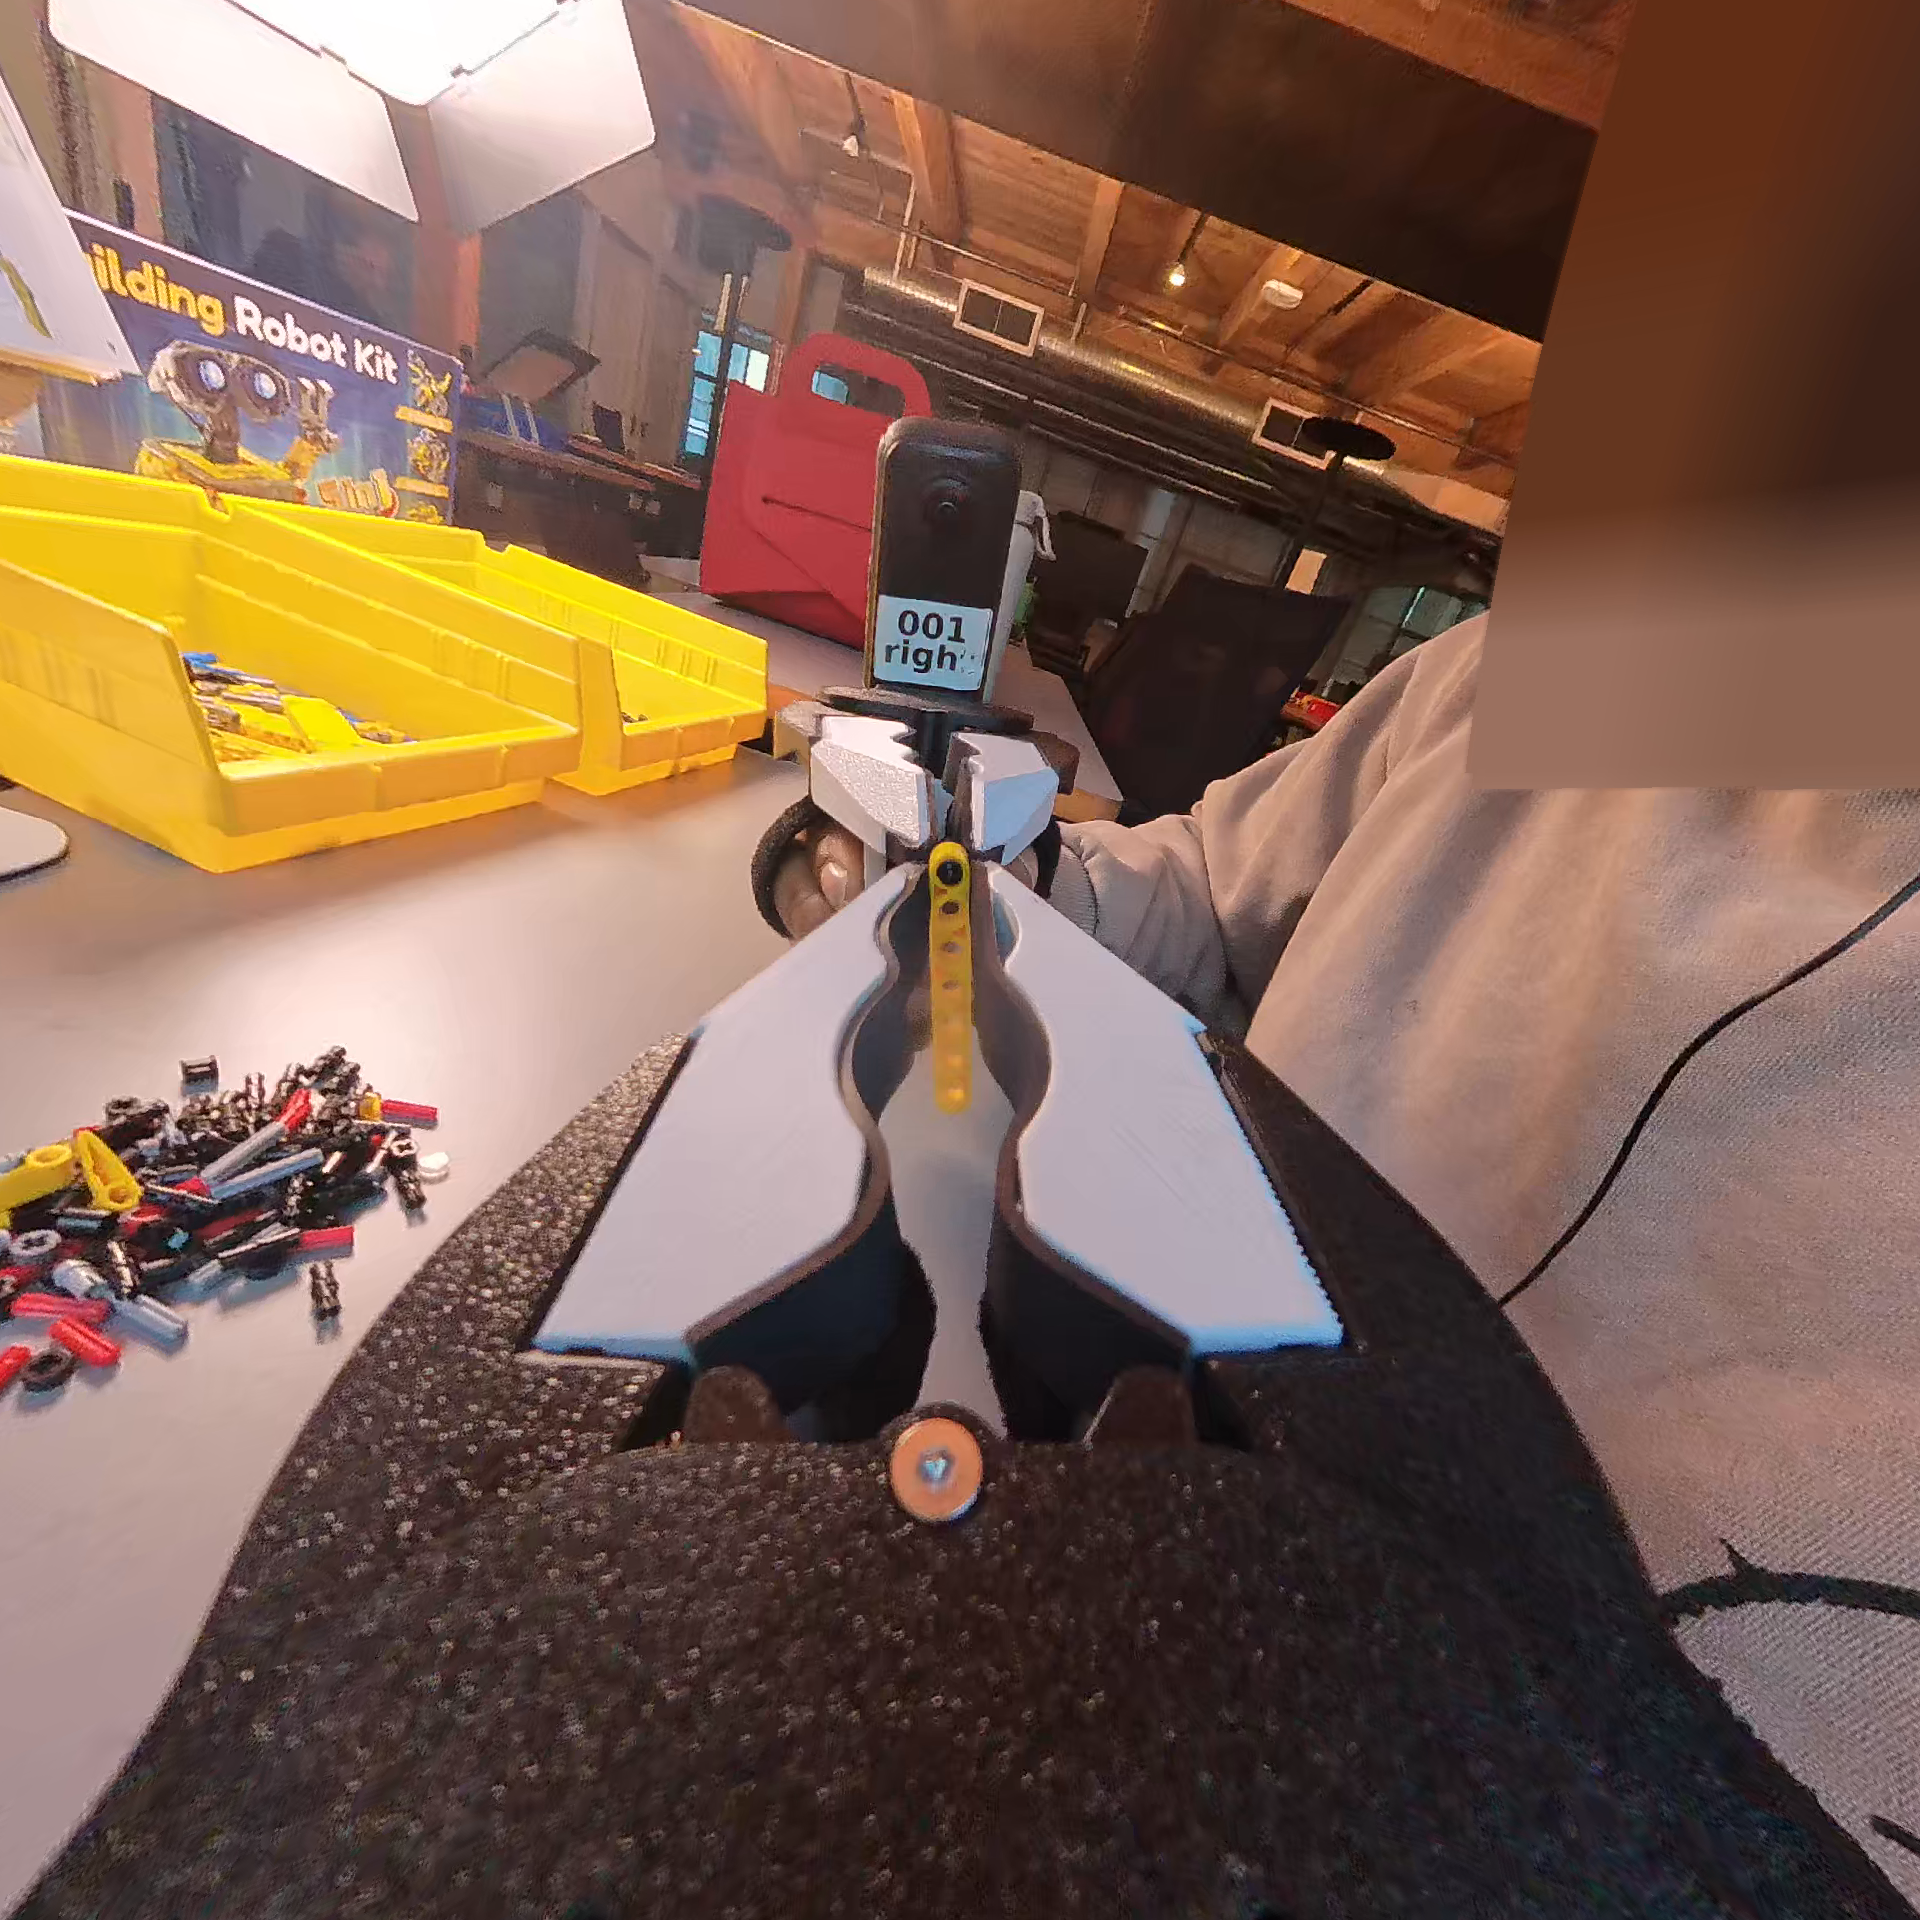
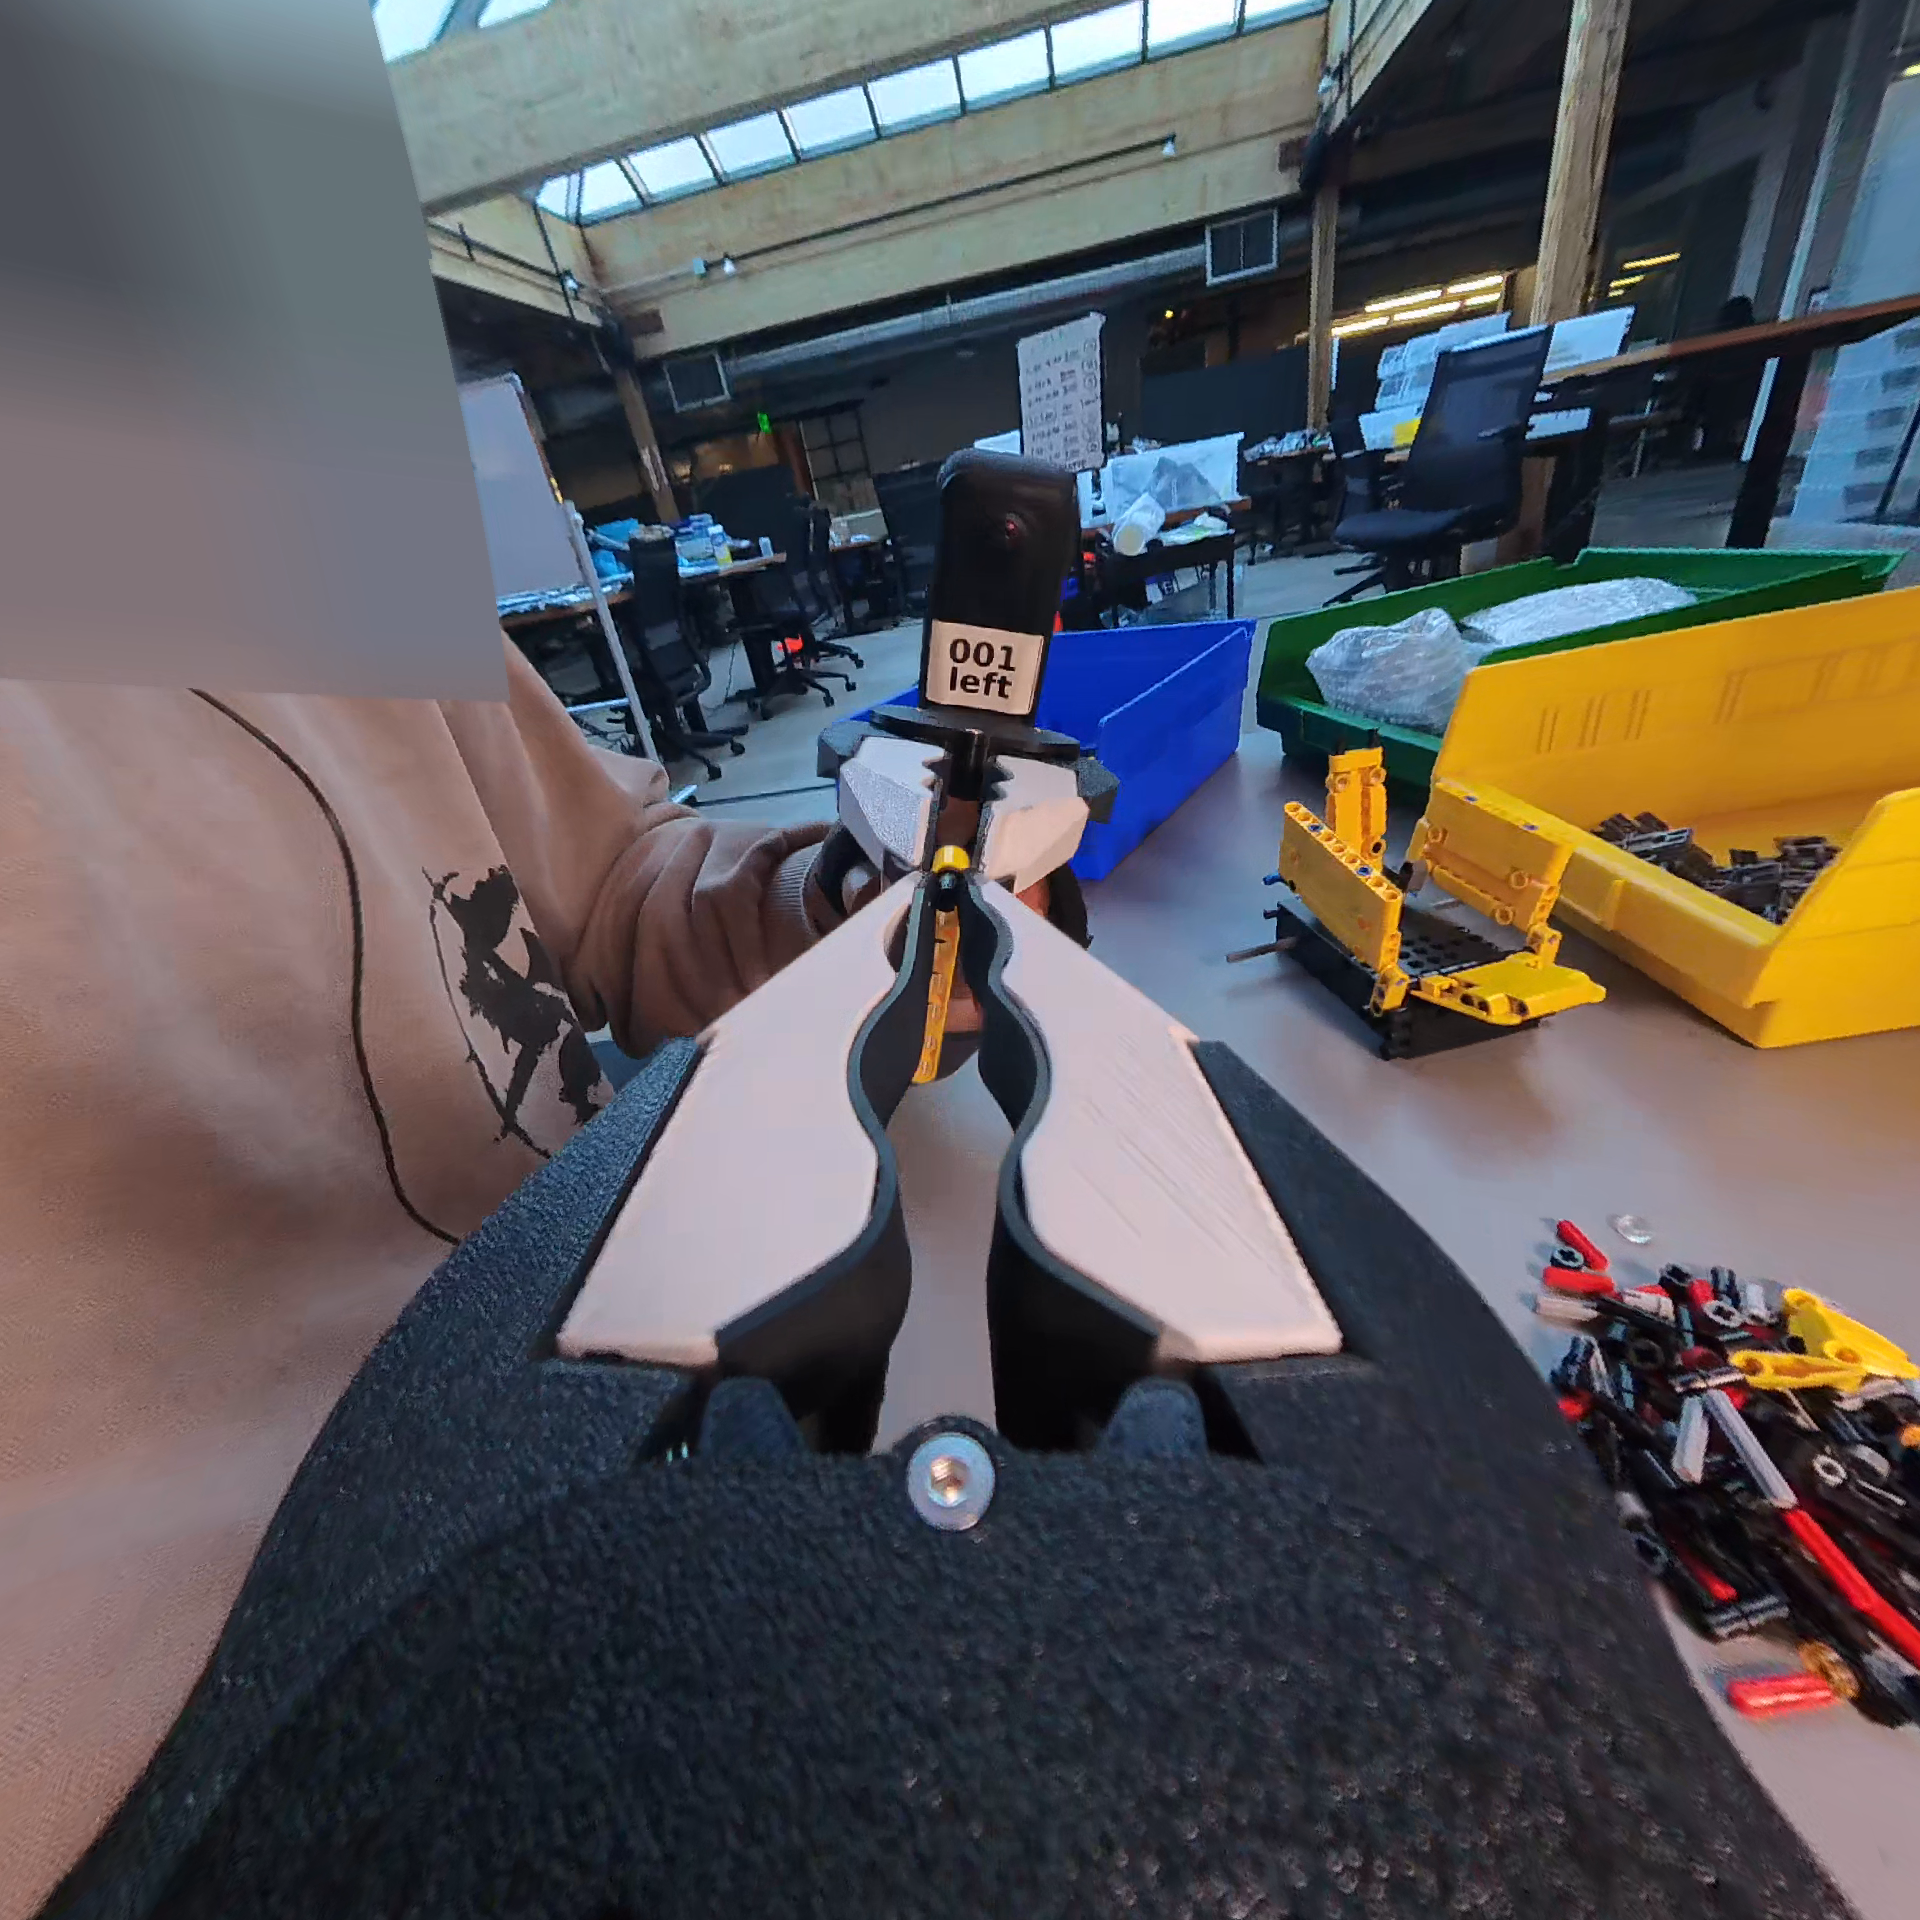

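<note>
A thin yellow beam [image 1: 950, 997] with a row of holes hangs down from the spot where the two grippers' tips meet, above the grey table. A black pin [image 1: 948, 876] sits in its top hole. My left gripper [image 1: 943, 885] is shut around the beam's top end. My right gripper [image 1: 948, 831] faces it tip to tip, and a hand holds it. In the right wrist view my right gripper [image 2: 940, 896] is shut on the same end of the beam [image 2: 933, 997]. The left gripper [image 2: 948, 844] stands opposite. I cannot tell which gripper bears the beam.
A pile of small black, red and yellow parts [image 1: 187, 1174] lies on the table [image 1: 499, 966]; it also shows in the right wrist view [image 2: 1745, 1455]. Yellow bins [image 1: 312, 790], a kit box [image 1: 260, 364] and a red bag [image 1: 800, 499] stand behind. A part-built yellow and black model [image 2: 1403, 935] stands by yellow [image 2: 1714, 831], blue [image 2: 1164, 707] and green bins [image 2: 1558, 582]. A person's torso is close. The grippers are tip to tip, or close to it.
</note>
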`<state>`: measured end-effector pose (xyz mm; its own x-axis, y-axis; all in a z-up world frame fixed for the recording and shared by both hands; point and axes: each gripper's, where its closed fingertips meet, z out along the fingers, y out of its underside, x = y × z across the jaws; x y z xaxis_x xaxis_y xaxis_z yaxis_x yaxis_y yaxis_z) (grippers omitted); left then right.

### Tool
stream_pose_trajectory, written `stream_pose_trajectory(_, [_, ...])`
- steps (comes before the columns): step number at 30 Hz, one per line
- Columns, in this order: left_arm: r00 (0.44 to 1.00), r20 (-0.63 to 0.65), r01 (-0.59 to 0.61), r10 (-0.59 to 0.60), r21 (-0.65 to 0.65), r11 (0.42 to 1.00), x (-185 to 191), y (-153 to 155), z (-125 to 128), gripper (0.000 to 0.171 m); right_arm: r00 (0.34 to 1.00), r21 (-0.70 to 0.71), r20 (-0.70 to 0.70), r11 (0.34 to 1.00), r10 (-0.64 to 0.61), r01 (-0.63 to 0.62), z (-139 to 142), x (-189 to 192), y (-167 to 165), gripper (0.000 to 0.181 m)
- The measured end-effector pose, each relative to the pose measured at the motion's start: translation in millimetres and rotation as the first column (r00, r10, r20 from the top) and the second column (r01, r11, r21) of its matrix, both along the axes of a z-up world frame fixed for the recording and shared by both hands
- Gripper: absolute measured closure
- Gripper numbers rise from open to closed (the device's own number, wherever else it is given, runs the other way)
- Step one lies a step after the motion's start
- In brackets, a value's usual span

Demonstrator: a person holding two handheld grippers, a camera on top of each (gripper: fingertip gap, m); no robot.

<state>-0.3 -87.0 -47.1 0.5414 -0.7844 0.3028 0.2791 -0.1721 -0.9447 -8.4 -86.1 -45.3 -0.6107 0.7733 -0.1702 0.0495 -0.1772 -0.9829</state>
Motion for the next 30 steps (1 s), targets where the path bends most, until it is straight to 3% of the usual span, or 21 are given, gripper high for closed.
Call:
stream_pose_trajectory(7, [0.999, -0.026, -0.017, 0.018, 0.032, 0.999, -2, -3, 5, 0.166, 0.999, -0.014, -0.017, 0.999, 0.031, -0.032, 2, 2, -1, 0.179])
stream_pose_trajectory(9, [0.972, 0.200, -0.145, 0.122, 0.103, 0.984, -61, -11, 44, 0.168, 0.998, -0.124, -0.043, 0.991, -0.049, 0.044, 11, 10, 34, 0.181])
stream_pose_trajectory(10, [0.960, 0.202, -0.224, 0.194, 0.138, 0.965, -84, -17, 51, 0.167, 0.995, -0.138, -0.033, 0.986, -0.094, 0.088, 8, 14, 52, 0.180])
stream_pose_trajectory(13, [0.970, 0.108, -0.230, 0.217, 0.126, 0.965, -73, -9, 36, 0.166, 0.997, -0.024, 0.014, 0.996, -0.081, 0.081, -8, 1, 31, 0.179])
stream_pose_trajectory(16, [0.971, 0.097, -0.227, 0.220, 0.076, 0.971, -76, 2, 28, 0.165, 0.979, 0.080, 0.081, 0.980, -0.188, 0.181, -23, -18, 59, 0.178])
stream_pose_trajectory(19, [0.958, 0.024, -0.285, 0.285, -0.002, 0.959, -83, 15, 2, 0.165, 0.902, 0.319, 0.129, 0.879, -0.411, 0.355, -56, -33, 113, 0.178])
stream_pose_trajectory(22, [0.965, 0.023, -0.262, 0.262, -0.030, 0.965, -72, 20, -7, 0.165, 0.858, 0.476, 0.149, 0.796, -0.491, 0.373, -84, -47, 137, 0.178])
stream_pose_trajectory(26, [0.961, -0.079, -0.267, 0.264, -0.023, 0.963, -60, 26, -23, 0.165, 0.815, 0.642, 0.203, 0.702, -0.543, 0.308, -128, -58, 150, 0.172])
stream_pose_trajectory(28, [0.953, -0.132, -0.277, 0.274, -0.007, 0.961, -56, 27, -30, 0.165, 0.817, 0.641, 0.199, 0.703, -0.540, 0.308, -128, -58, 148, 0.160])
stream_pose_trajectory(30, [0.950, -0.149, -0.274, 0.273, 0.009, 0.962, -52, 27, -31, 0.165, 0.849, 0.562, 0.154, 0.752, -0.505, 0.345, -103, -56, 138, 0.156])
